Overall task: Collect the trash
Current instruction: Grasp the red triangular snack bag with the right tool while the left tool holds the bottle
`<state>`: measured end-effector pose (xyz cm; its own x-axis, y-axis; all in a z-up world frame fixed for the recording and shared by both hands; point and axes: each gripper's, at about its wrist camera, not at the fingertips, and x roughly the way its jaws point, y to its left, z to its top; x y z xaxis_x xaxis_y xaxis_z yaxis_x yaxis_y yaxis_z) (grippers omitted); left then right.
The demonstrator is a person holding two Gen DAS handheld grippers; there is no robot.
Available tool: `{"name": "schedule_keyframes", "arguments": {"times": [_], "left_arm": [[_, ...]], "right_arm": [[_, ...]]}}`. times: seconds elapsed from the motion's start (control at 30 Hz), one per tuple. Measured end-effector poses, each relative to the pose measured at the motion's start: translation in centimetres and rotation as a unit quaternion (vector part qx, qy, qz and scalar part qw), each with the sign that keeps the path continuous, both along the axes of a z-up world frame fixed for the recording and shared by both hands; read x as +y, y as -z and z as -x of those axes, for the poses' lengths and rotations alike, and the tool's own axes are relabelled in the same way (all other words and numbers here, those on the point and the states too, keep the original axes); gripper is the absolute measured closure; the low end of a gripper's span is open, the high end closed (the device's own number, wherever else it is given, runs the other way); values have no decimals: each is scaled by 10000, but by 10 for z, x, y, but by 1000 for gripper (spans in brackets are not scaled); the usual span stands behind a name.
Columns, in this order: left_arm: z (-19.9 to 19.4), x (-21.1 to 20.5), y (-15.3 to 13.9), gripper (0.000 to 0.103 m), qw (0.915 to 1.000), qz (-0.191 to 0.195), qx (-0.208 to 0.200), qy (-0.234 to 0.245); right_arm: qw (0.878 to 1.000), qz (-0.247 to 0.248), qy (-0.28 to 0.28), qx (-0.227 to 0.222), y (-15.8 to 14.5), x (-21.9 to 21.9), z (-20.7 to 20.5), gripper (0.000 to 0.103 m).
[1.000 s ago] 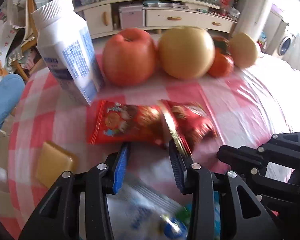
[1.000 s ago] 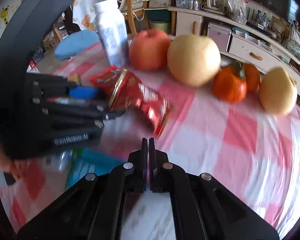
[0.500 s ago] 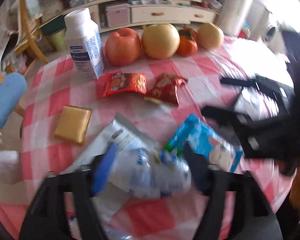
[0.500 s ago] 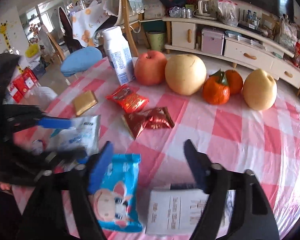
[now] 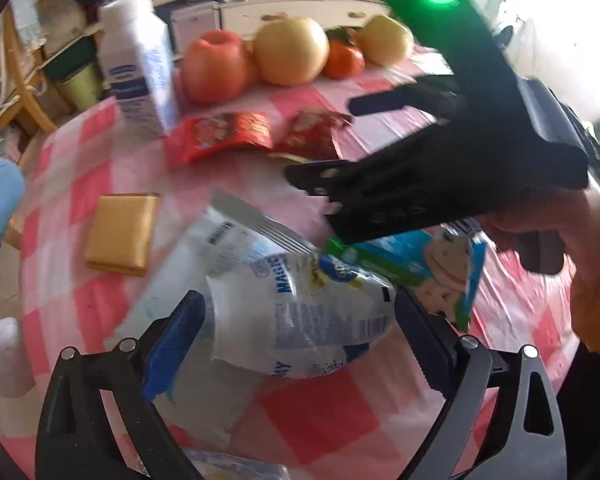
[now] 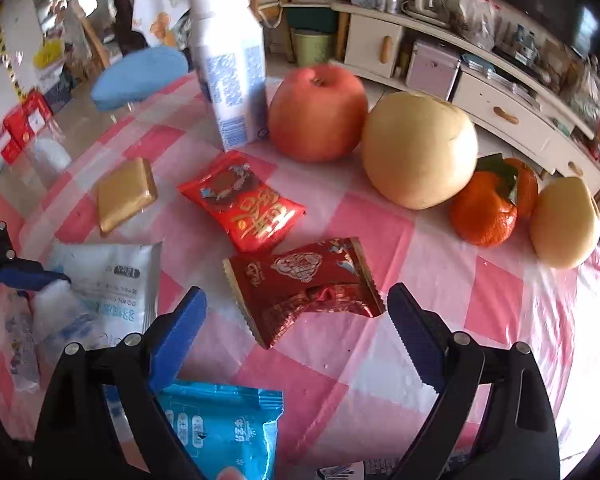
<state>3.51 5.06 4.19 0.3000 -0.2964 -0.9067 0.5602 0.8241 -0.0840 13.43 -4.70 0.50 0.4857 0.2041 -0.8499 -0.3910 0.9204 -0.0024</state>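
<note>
Left gripper (image 5: 300, 328) is pointing steeply downward, its jaws standing wide, having just been opening further. Right gripper (image 6: 296, 320) is likewise angling downward, jaws standing wide apart. A hand (image 5: 556, 232) is gripping the right gripper's handle.

Two steep, close, overlapping tabletop (image 6: 380, 220) views

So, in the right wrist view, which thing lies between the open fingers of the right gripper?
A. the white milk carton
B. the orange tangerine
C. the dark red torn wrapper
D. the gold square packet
C: the dark red torn wrapper lies flat on the checked tablecloth, framed by the fingers of the right gripper, whose jaws stand wide apart and do not touch it.
</note>
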Motion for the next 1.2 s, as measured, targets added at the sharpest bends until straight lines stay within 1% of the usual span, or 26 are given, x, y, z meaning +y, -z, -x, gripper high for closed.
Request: {"name": "schedule_keyframes", "arguments": {"times": [0.03,0.07,0.13,0.17,0.2,0.23,0.27,0.33,0.37,0.43,0.47,0.5,0.53,0.57,0.6,0.63,0.7,0.77,0.8,0.87,0.93,1.0,1.1,1.2], "left_arm": [[2,-2,1,8,10000,-25,-25,66],[3,-4,2,8,9999,-41,-35,112],[5,-7,4,8,9999,-100,-4,115],[5,-9,5,8,9998,-160,-45,107],[5,-10,5,8,9997,-216,-90,109],[6,-13,5,8,9994,-288,-165,140],[7,-15,6,8,9991,-324,-200,166],[8,-18,9,8,9986,-411,-255,208],[10,-21,12,9,9982,-478,-288,240],[16,-27,14,9,9972,-555,-344,359],[18,-29,14,10,9969,-570,-344,415],[21,-31,14,17,9965,-591,-357,471],[23,-33,13,21,9956,-640,-431,528],[24,-33,13,26,9954,-652,-450,542],[24,-32,12,28,9955,-632,-446,550],[24,-31,11,28,9958,-576,-404,588],[27,-29,10,28,9942,-584,-392,810],[32,-27,10,27,9918,-645,-442,1006],[33,-26,9,23,9910,-646,-429,1088],[35,-21,8,17,9905,-591,-391,1178],[37,-14,7,16,9894,-580,-357,1279],[37,-8,7,16,9893,-618,-387,1263],[34,3,10,16,9917,-452,-204,1185],[36,4,10,17,9907,-446,-231,1266]], "right_arm": [[10000,78,-23,26,2,2,0,37],[9999,162,-13,8,4,3,1,41],[9999,123,1,-49,3,2,2,55],[9999,102,22,-69,4,0,3,60],[9999,73,51,-97,4,-1,4,72],[9999,33,87,-144,3,-4,6,82],[9998,-21,92,-149,3,-6,7,84],[9997,-95,116,-174,2,-10,10,93],[9997,-158,101,-179,1,-12,13,94],[9995,-213,57,-246,-1,-15,18,94],[9994,-234,36,-235,-2,-14,19,94],[9994,-277,20,-205,-2,-15,21,89],[9993,-329,18,-192,-2,-16,22,74],[9989,-419,5,-205,-4,-18,24,63],[9986,-467,14,-237,-5,-19,26,43],[9984,-485,37,-294,-8,-20,27,34],[9983,-468,25,-339,-12,-19,26,31],[9987,-374,33,-342,-14,-14,22,21],[9988,-315,18,-381,-16,-10,20,17],[9989,-159,-118,-427,-17,-1,15,17],[9987,105,-260,-417,-15,9,8,17],[9977,352,-429,-377,-9,19,1,17],[9958,571,-640,-305,-1,31,-5,18],[9943,608,-820,-294,3,40,-3,35]]}}
